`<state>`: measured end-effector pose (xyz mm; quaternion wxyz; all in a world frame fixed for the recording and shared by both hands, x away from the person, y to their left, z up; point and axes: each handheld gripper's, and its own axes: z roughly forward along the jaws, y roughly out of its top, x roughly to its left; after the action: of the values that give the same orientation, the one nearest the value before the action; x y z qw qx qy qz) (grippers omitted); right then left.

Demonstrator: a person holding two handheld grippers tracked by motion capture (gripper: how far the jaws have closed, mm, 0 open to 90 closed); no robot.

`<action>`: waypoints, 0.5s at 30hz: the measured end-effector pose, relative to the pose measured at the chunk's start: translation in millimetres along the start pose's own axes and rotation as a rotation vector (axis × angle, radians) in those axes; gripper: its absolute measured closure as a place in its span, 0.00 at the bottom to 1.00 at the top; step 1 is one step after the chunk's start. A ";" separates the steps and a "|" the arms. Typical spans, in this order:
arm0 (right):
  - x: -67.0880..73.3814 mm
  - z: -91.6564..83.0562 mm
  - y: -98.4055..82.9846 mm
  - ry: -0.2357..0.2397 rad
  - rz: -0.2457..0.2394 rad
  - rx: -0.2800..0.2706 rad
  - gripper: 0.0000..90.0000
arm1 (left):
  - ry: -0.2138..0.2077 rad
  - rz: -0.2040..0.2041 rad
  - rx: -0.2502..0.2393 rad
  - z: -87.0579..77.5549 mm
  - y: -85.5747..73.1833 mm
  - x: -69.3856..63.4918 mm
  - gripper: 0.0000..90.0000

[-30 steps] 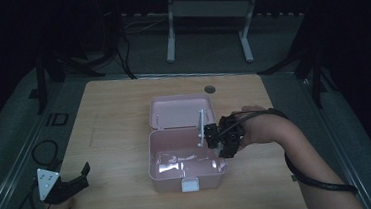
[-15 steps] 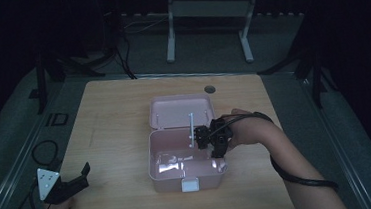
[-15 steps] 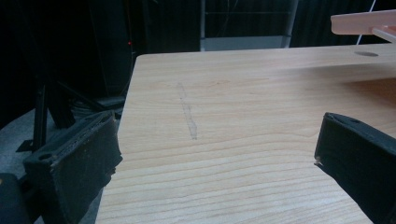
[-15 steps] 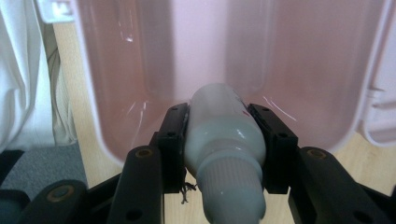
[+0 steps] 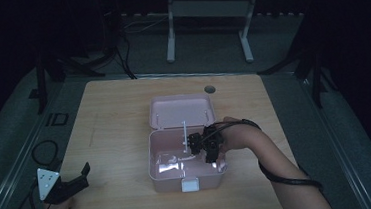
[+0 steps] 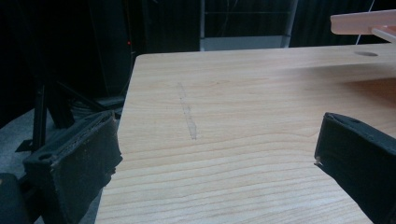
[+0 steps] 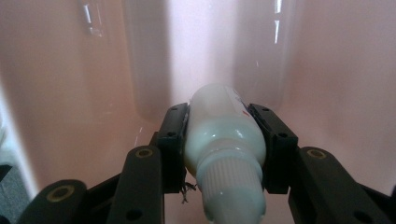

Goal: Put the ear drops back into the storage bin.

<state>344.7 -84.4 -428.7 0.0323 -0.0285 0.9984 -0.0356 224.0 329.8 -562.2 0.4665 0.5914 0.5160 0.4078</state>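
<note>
One wooden table [image 5: 121,139] fills mid-frame, carrying one open pink box [image 5: 179,172]. Inside its right half, the right gripper [image 5: 208,145] pinches one white bottle [image 7: 224,135] between its jaws. At lower left, the left gripper [image 5: 74,182] rests, jaws spread, empty.

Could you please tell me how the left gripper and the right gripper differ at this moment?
The left gripper has its jaws spread wide with nothing between them, while the right gripper is clamped on a white tube. The left gripper sits at the table's near left edge over bare wood, whereas the right gripper reaches into the open pink box. Both have black jaws and are held by a person's hands.
</note>
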 end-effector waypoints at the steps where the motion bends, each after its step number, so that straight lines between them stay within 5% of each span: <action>1: -0.4 2.3 1.1 0.004 -0.003 0.001 0.66 | 0.001 0.000 -0.001 0.0 0.0 0.0 0.00; 10: -6.9 27.5 9.1 0.041 0.026 0.011 0.66 | 0.002 0.001 0.001 0.0 0.0 0.0 0.00; 15: -9.9 40.5 10.6 0.029 0.029 0.063 0.66 | 0.001 0.001 -0.002 -0.1 -0.1 -0.1 0.00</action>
<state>356.6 -76.1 -469.2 0.0191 -0.0123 0.9975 -0.0668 223.9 329.7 -562.3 0.4665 0.5909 0.5158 0.4088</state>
